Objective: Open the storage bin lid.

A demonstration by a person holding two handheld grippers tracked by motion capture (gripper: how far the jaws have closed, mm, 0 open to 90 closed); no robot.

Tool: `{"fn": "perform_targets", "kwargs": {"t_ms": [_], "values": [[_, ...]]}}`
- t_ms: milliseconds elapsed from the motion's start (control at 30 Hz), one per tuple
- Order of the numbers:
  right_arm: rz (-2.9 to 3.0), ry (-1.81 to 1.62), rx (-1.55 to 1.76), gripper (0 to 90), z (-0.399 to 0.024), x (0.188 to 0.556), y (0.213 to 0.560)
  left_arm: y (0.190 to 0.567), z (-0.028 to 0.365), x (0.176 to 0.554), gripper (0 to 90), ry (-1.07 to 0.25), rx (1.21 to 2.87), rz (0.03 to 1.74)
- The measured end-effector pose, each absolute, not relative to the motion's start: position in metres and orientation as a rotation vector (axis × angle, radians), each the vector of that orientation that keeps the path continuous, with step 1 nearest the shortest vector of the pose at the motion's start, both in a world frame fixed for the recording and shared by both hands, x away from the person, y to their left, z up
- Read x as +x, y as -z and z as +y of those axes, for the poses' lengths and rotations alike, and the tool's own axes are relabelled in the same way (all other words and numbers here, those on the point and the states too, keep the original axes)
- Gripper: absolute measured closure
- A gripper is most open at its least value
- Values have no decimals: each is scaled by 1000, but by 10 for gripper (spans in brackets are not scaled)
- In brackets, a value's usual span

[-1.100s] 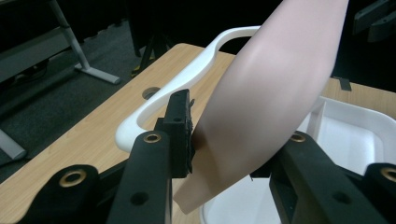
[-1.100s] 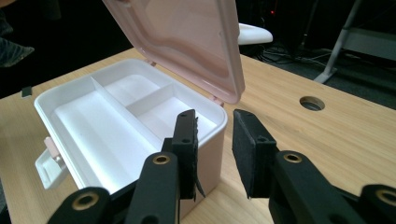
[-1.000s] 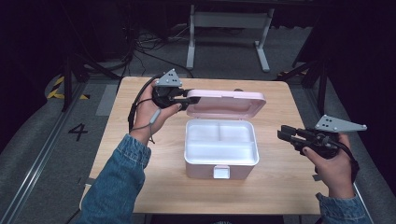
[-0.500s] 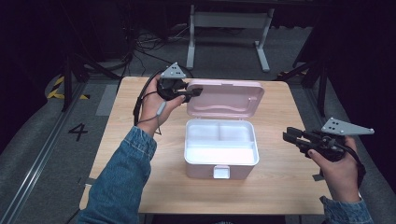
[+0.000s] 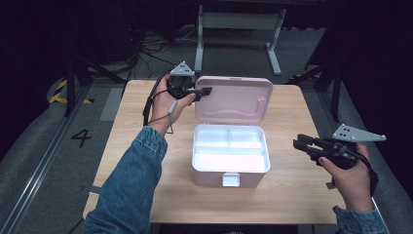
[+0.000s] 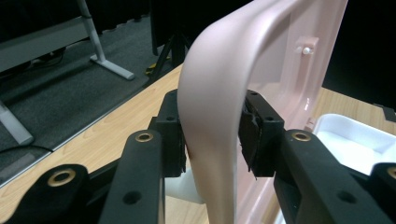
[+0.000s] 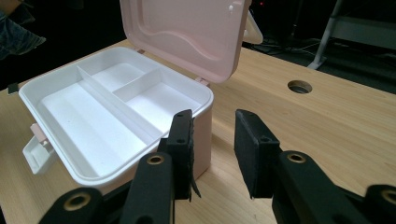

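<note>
The pink box (image 5: pixel 231 158) is sitting at the middle of the table (image 5: pixel 297 195), its white divided tray lying bare and its lid (image 5: pixel 234 100) standing upright at the box's twelve o'clock edge; the left gripper (image 5: pixel 207 90) is straddling the lid's nine o'clock corner, and in the left gripper view the fingers (image 6: pixel 254 135) are bracketing the lid's rim (image 6: pixel 210 121), having just been opening, so that the rim is sitting between them with a thin gap showing at one pad and the clamp looking slack; the step in hand is, by my reading, the letting go of a lid now raised; the right gripper (image 5: pixel 298 143) is hovering at the box's three o'clock, well apart from it, its fingers (image 7: pixel 182 140) standing moderately wide with nothing between them; the next move is calling for the left fingers to be spreading clear and drawing off sideways without nudging the lid shut
</note>
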State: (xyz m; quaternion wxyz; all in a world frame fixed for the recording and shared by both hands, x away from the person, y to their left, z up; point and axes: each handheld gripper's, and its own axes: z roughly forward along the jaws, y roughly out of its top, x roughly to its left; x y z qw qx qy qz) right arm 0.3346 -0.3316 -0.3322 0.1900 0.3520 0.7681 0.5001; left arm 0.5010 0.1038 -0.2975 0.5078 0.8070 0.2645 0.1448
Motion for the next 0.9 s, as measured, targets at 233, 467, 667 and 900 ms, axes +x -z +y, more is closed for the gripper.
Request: {"fn": "perform_targets", "kwargs": {"t_ms": [233,467,667,900], "values": [[2155,-1421,997,681,-333,334,333,307,102,510,619,-330,1919,702],[2163,-1443,980,676,-331,333,333,315,98,520,563,-348,1933,732],[2164,-1441,989,670,-332,334,334,323,97,529,524,-336,1951,763],[2168,-1442,994,665,-332,335,336,332,93,534,476,-329,1964,797]]}}
